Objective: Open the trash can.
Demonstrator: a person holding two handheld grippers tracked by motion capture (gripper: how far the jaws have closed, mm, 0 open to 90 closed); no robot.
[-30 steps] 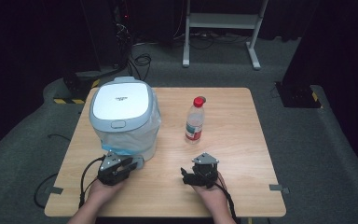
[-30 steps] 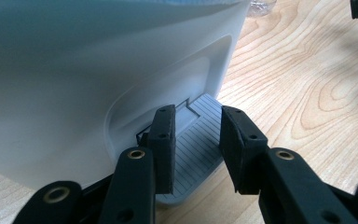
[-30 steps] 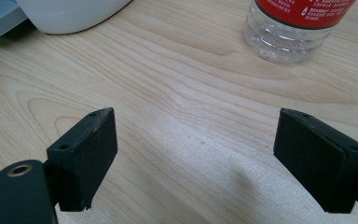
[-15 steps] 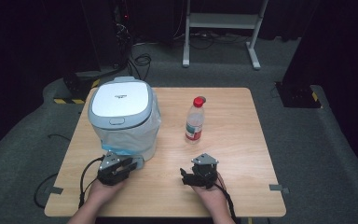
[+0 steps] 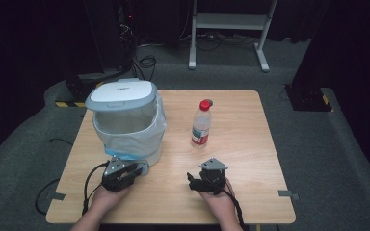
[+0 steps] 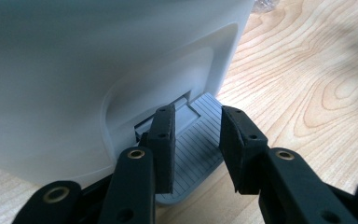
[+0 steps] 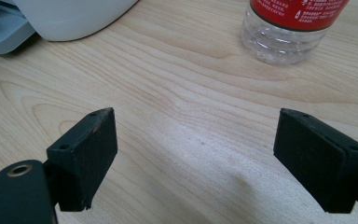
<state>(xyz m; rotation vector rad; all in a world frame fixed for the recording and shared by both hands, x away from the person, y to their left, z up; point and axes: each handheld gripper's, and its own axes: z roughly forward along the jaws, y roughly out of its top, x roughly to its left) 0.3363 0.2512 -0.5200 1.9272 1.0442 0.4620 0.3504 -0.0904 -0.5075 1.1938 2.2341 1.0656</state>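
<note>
A white pedal bin [image 5: 127, 125] with a plastic liner stands at the table's left, its lid [image 5: 120, 94] tilted up. My left gripper [image 5: 134, 169] sits at the bin's foot. In the left gripper view its jaws [image 6: 196, 119] stand close together, nothing pinched between them, tips down on the grey ribbed pedal [image 6: 193, 154]. My right gripper [image 5: 196, 179] rests on the table near the front edge, and in the right gripper view it [image 7: 196, 140] is wide open over bare wood. A clear bottle [image 5: 201, 124] with a red cap stands beyond it, its base [image 7: 284, 39] ahead to the right.
The wooden table [image 5: 255, 159] has bare room on its right half and along the front. Cables trail from both grippers off the front edge. Dark floor, a white stand's legs [image 5: 229, 29] and black equipment lie beyond the table.
The bin's lid has swung up from flat and closed to raised, showing the liner inside. Both hands stay where they were.
</note>
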